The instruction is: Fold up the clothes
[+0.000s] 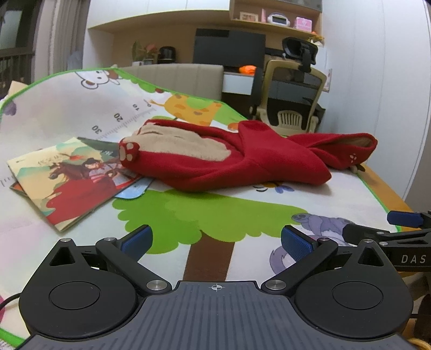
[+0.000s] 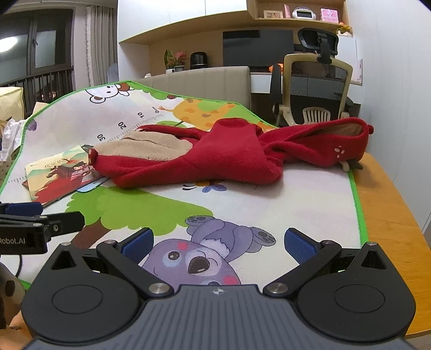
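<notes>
Hovering low over the animal-print play mat [image 1: 80, 113], the left tongs [image 1: 215, 239] gape empty, short of the crumpled red fleece hooded onesie [image 1: 229, 158]. From the right wrist, the right tongs [image 2: 218, 242] are likewise spread empty, apparently ready to grab the onesie on the tabletop [image 2: 388, 204].

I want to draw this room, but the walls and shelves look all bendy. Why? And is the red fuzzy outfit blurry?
Both wrist views use fisheye lenses, so straight lines bow near the edges. In the left wrist view the shelf curves; in the right wrist view the mat's green edge bends. The red outfit looks slightly soft in both views, and the left gripper and right gripper look sharp.
</notes>
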`<state>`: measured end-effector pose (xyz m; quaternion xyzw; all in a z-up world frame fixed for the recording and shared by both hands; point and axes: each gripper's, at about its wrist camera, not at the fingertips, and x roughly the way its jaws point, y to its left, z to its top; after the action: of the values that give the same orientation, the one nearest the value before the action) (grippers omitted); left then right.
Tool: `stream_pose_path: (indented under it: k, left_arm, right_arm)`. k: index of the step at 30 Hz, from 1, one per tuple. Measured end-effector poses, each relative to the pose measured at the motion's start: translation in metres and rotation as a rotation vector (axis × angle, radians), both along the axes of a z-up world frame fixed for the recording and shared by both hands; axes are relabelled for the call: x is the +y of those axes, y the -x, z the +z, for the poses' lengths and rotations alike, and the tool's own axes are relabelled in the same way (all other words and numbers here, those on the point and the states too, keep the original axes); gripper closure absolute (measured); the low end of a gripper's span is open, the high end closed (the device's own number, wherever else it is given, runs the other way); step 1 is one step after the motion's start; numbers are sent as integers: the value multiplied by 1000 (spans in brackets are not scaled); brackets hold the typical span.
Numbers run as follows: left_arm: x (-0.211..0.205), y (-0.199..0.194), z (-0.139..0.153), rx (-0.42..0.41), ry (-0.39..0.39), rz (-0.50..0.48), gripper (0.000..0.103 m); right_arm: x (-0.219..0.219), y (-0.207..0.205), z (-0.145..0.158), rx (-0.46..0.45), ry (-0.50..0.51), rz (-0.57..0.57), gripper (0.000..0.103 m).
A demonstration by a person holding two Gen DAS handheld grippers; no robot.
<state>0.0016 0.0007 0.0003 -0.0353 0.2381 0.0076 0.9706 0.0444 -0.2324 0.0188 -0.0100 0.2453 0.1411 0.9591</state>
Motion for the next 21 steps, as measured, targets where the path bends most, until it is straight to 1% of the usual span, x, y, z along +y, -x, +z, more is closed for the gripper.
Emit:
stream_pose_path:
  k: [21]
  left_arm:
    - [4,-2,-2,10,4,6,0]
  right_arm:
    - [1,-1,-3,12,5,-9,0]
